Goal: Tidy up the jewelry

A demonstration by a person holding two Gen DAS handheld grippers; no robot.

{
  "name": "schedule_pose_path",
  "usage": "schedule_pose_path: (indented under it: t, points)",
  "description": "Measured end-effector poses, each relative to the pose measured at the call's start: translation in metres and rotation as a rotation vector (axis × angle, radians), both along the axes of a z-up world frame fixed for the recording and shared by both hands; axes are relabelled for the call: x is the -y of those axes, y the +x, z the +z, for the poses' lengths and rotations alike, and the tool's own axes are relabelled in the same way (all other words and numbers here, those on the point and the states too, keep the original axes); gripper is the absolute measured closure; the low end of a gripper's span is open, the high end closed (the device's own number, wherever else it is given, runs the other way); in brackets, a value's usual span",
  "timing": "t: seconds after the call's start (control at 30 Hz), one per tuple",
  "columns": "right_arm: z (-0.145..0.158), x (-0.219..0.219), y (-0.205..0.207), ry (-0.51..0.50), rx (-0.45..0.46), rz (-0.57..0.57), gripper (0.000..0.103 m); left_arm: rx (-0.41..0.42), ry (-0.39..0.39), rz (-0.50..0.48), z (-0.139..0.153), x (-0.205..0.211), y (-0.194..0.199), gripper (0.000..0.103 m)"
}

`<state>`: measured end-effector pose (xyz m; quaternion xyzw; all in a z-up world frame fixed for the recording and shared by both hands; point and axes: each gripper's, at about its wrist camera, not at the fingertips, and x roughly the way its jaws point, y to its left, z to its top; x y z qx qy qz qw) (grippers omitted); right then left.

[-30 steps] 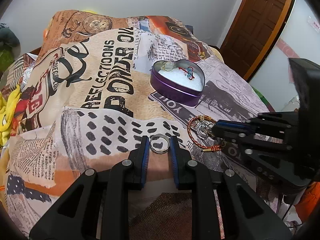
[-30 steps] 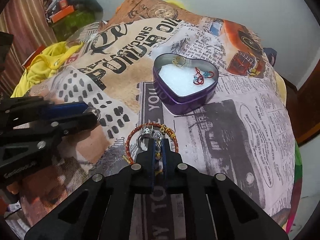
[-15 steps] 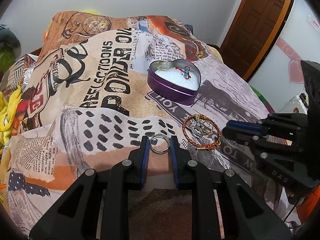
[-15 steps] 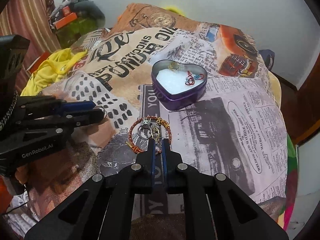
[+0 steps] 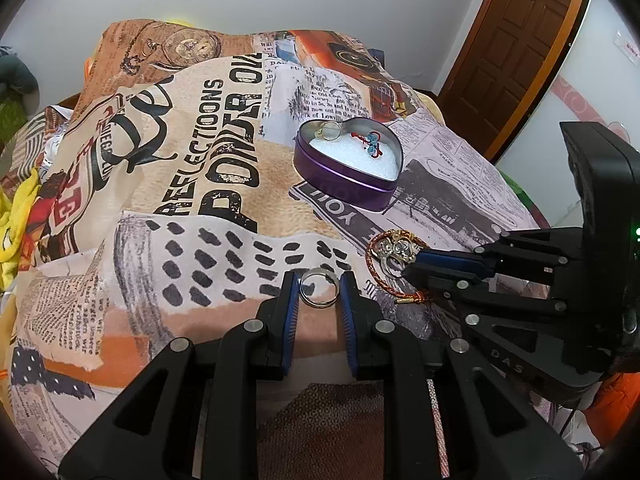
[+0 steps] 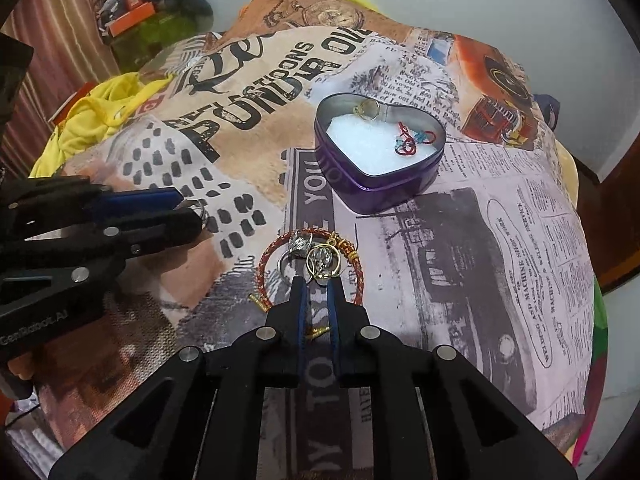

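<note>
A purple heart-shaped tin (image 5: 340, 182) (image 6: 352, 184) with white foam holds a gold ring (image 5: 330, 132) and a red-and-blue trinket (image 5: 370, 145). My left gripper (image 5: 319, 289) is shut on a silver ring (image 5: 318, 287), which also shows in the right wrist view (image 6: 199, 210). A red braided bracelet (image 5: 378, 276) (image 6: 268, 256) lies on the blanket with rings inside it. My right gripper (image 6: 316, 286) is shut on a gold ring with a clear stone (image 6: 322, 262) over the bracelet; the right gripper (image 5: 412, 270) shows in the left wrist view.
A printed newspaper-pattern blanket (image 5: 200, 160) covers the bed. Yellow cloth (image 6: 100, 116) lies at the left edge. A brown door (image 5: 520, 40) stands at the far right. The bed drops off at the right side (image 6: 580, 320).
The right gripper has moved back in over the bracelet and now grips the gold stone ring, lifting it slightly. The left gripper still holds the silver ring, barely moved.
</note>
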<state>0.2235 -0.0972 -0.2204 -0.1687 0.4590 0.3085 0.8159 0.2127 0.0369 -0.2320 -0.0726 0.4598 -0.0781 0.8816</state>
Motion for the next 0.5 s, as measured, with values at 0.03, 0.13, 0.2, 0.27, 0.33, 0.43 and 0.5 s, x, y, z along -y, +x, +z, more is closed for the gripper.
schedule_pose_path:
  t: [0.03, 0.13, 0.2, 0.27, 0.33, 0.43, 0.5]
  points:
    - [0.0, -0.001, 0.0, -0.004, 0.005, 0.0, 0.094, 0.0, 0.0, 0.0, 0.0, 0.0, 0.0, 0.083]
    - [-0.001, -0.004, 0.002, -0.011, 0.013, 0.002, 0.094, 0.001, 0.002, 0.0, 0.0, 0.0, 0.0, 0.083]
    - [-0.001, -0.005, 0.003, -0.014, 0.014, 0.003, 0.094, 0.0, 0.001, 0.0, 0.0, 0.0, 0.0, 0.083]
    - [0.001, -0.004, 0.003, -0.012, 0.013, 0.007, 0.094, 0.0, 0.0, 0.001, 0.0, 0.0, 0.0, 0.083]
    - [0.004, -0.001, 0.003, 0.006, 0.007, 0.007, 0.094, 0.0, 0.001, 0.0, 0.0, 0.0, 0.0, 0.083]
    - [0.012, 0.009, 0.002, 0.042, 0.018, -0.004, 0.093, 0.0, 0.002, 0.0, 0.0, 0.0, 0.0, 0.083]
    - [0.016, 0.014, 0.004, 0.039, 0.032, -0.021, 0.079, 0.0, 0.005, 0.0, -0.001, 0.001, 0.001, 0.083]
